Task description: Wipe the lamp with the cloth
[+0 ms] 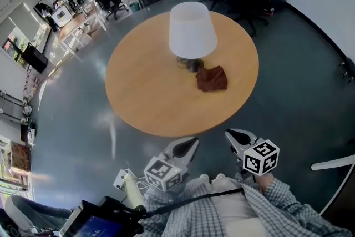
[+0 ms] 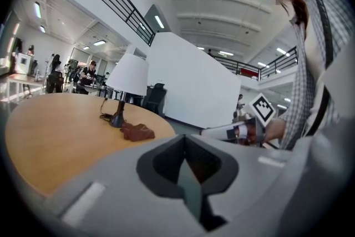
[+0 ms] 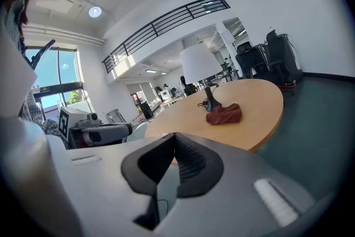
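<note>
Left hand-held gripper (image 1: 192, 142) and right hand-held gripper (image 1: 229, 134) are closed, empty. Wiping hasn't begun; I must first grasp the cloth (image 1: 212, 79) beside the lamp (image 1: 192, 30).

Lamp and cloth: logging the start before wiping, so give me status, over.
Left gripper and right gripper shut, empty, short of the table. Cloth crumpled beside lamp base, untouched. Nothing in the way.
</note>
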A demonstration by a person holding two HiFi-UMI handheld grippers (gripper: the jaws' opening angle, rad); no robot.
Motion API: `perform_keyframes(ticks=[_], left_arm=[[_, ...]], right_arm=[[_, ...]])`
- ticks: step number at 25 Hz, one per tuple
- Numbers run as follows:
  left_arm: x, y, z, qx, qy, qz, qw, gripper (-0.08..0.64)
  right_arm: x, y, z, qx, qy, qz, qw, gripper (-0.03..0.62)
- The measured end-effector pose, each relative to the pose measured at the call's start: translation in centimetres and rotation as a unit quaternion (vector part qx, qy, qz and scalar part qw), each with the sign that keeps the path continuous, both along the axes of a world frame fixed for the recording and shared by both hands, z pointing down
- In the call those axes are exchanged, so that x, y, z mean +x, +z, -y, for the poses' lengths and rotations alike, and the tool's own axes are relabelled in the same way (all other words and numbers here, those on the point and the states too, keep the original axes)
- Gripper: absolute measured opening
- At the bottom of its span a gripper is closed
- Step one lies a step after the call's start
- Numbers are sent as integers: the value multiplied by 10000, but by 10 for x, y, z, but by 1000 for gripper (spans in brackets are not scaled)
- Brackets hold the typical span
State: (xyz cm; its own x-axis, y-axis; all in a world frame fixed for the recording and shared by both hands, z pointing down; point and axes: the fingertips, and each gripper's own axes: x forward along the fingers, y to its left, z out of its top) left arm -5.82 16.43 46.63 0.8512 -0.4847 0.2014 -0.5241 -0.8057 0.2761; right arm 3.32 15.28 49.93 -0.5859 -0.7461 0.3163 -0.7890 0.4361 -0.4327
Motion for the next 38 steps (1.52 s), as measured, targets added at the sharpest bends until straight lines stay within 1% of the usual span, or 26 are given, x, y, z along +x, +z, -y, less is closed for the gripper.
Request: perform_keyframes(ticks=[6,12,17,22,27,32,38], left_arm=[[7,-6,-2,23,-54,-22,10000,3],[21,0,-12,17,-129,-20,9999,5],[29,2,-7,-41,-143,-39,9999,3],[27,6,10,-65,-125,-43,9999,5],[31,3,51,-11,-66,-72,10000,3],[30,0,95,32,49,-179,9998,3],[24,5,144,-114,218,-278,9993,3]], right_arm=[[7,-3,-4,-6,-52,104,9999,5],[21,3,-16,-26,-118,126,9998,5],[34,3,-12,-78,-23,125,9999,5],[38,8,-3,-133,98,128,9998,5],[46,7,29,-121,248,111,9996,5],[42,5,76,-55,316,77,9995,5],[33,4,131,-86,395,-9,9992,5]])
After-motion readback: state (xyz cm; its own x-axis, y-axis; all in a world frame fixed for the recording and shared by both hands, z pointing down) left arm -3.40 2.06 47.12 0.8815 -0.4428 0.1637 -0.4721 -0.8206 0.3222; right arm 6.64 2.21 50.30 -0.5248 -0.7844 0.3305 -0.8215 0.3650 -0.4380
